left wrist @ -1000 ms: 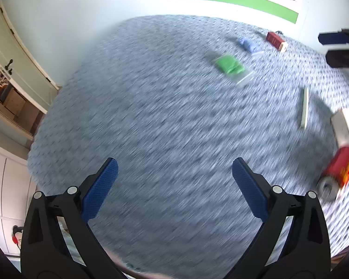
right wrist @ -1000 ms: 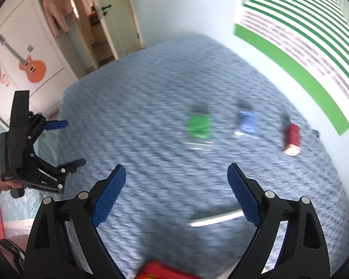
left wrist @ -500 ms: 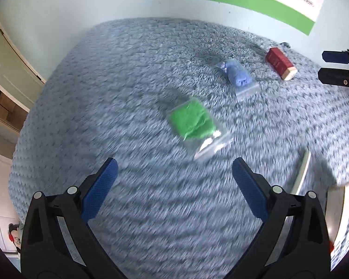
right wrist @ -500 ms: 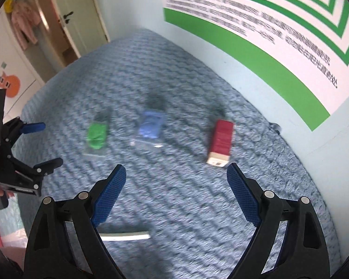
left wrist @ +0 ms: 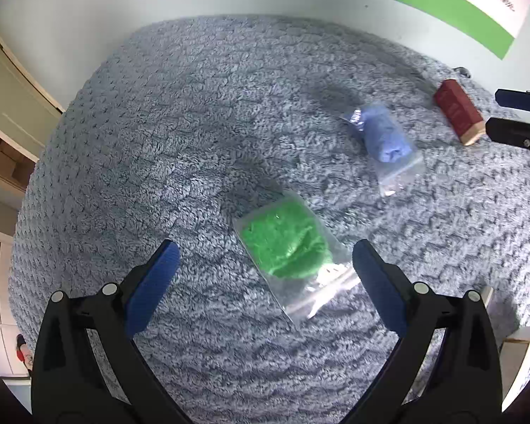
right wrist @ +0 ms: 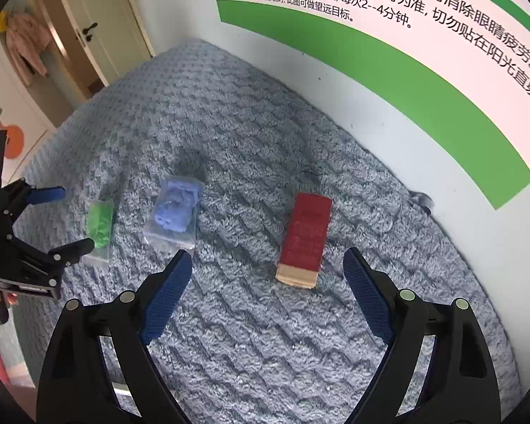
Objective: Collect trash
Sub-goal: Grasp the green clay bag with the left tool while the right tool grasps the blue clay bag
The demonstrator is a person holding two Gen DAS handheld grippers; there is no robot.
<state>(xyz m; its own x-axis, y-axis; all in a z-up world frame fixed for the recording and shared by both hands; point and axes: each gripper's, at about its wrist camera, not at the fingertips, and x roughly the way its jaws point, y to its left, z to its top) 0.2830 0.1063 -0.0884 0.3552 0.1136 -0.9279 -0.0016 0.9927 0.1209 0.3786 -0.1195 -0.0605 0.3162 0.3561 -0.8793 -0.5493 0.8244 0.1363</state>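
Note:
Three pieces of trash lie on a blue-grey fluffy blanket (left wrist: 159, 148). A clear bag of green stuff (left wrist: 286, 243) lies between the tips of my open left gripper (left wrist: 263, 268), just ahead of it. A clear bag of blue stuff (left wrist: 381, 134) lies farther right. A red box (left wrist: 457, 111) lies beyond that. In the right wrist view my open right gripper (right wrist: 266, 275) hovers just short of the red box (right wrist: 305, 236), with the blue bag (right wrist: 175, 208) and green bag (right wrist: 100, 222) to its left. Both grippers are empty.
A wall with a green-and-white poster (right wrist: 406, 35) borders the blanket's far side. A door and cupboards (right wrist: 88, 24) stand at the left. A white box corner (left wrist: 519, 339) shows at the lower right of the left wrist view.
Both grippers have moved forward toward the wall. The green bag now sits between the left fingertips, and the red box now sits just ahead of the right gripper.

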